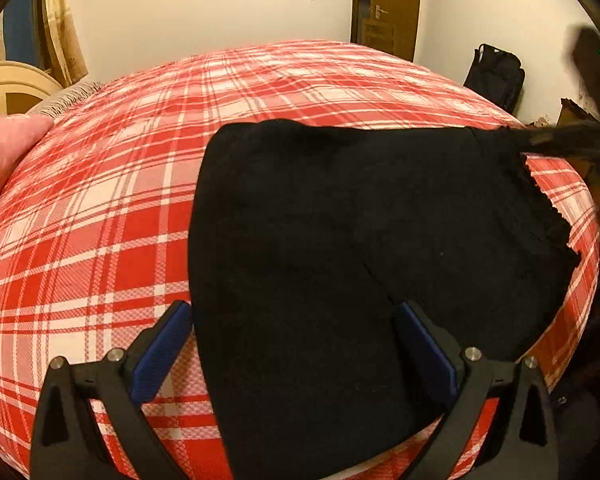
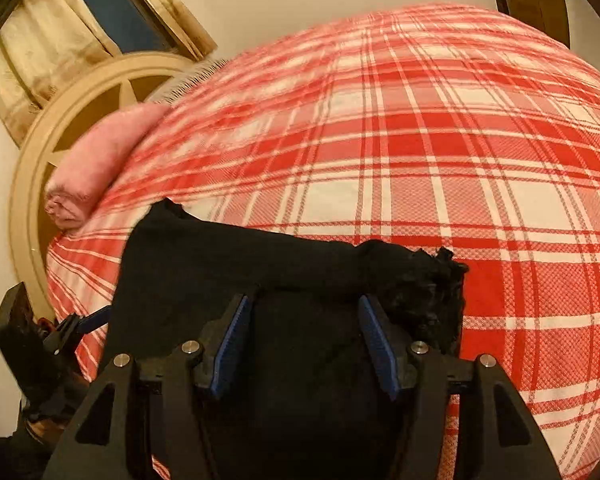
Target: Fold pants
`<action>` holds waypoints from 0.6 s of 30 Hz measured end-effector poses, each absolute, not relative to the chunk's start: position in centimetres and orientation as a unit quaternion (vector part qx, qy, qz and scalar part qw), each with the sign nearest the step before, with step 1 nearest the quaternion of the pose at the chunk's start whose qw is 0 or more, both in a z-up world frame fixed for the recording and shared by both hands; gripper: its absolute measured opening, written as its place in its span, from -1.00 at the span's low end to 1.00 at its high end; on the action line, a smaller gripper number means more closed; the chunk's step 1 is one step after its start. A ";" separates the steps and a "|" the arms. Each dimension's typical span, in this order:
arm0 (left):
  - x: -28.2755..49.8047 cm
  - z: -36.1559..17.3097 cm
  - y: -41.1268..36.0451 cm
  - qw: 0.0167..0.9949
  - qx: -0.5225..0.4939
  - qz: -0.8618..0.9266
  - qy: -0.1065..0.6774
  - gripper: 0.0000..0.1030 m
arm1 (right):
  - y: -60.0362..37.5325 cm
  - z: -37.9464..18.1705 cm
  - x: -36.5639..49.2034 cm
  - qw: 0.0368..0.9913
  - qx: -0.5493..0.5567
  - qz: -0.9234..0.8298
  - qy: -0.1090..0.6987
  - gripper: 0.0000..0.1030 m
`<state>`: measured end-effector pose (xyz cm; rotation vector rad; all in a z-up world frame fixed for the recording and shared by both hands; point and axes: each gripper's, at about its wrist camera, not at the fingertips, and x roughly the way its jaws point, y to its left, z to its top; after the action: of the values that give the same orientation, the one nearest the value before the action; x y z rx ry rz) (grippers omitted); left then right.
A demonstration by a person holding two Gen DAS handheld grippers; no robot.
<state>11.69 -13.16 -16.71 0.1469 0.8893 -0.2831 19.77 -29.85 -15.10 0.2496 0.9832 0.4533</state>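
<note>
two open grippers, one dark garment running 7 to 1 o'clock

both of your tools stand spread over the pants (image 1: 340, 248), and neither pinches anything. your left gripper (image 1: 296, 340) has its blue pads (image 1: 158, 354) wide apart, with the near end of the cloth lying between them but not pressed. your right gripper (image 2: 304, 340) is also spread, cloth under and between its pads (image 2: 230, 344), no squeeze visible.

the pants lie flat on the plaid bed (image 1: 100, 220), already doubled into a broad dark band. in the left view their long axis runs from your tool at 6 o'clock up toward 1 o'clock, where a frayed, ragged end (image 1: 548, 216) sits near the bed's right edge. a blurred dark shape at 2 o'clock in that view is probably your right tool; i can't make out more of it.

in the right view the frayed bunch (image 2: 432, 292) lies just past your right pad at 1 o'clock, and a raised fold edge crosses at 12 o'clock, close ahead of the fingertips. your left tool shows small at 8 o'clock there, at the cloth's other end.

so the judgement is this: each hand is nearer one end of the band, left at the smooth end, right at the frayed end. the next fold likely brings one end over the other along that axis. the right hand has the shorter reach to the ragged end. a pink towel (image 2: 100, 160) lies well apart at 10 o'clock.
</note>
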 end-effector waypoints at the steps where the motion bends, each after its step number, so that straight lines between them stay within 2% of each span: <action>1: 11.9 -16.6 -12.8 0.889 0.060 -0.139 0.433 1.00 | -30.0 -14.6 19.1 0.854 0.117 0.218 0.458 0.13; 9: 12.7 -14.6 -10.0 0.909 0.035 -0.112 0.401 1.00 | -33.3 -12.6 14.7 0.889 0.113 0.189 0.401 0.16; 13: 14.0 -14.9 -8.8 0.908 0.025 -0.093 0.408 1.00 | -35.4 -13.5 14.2 0.894 0.105 0.133 0.415 0.20; 18: 15.7 -16.2 -8.4 0.900 0.019 -0.097 0.425 1.00 | -36.6 -16.1 15.1 0.870 0.155 0.137 0.448 0.20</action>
<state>15.70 -8.35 -16.21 0.0393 0.8793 -0.2008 15.05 -36.61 -16.05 0.3237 0.9365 0.2866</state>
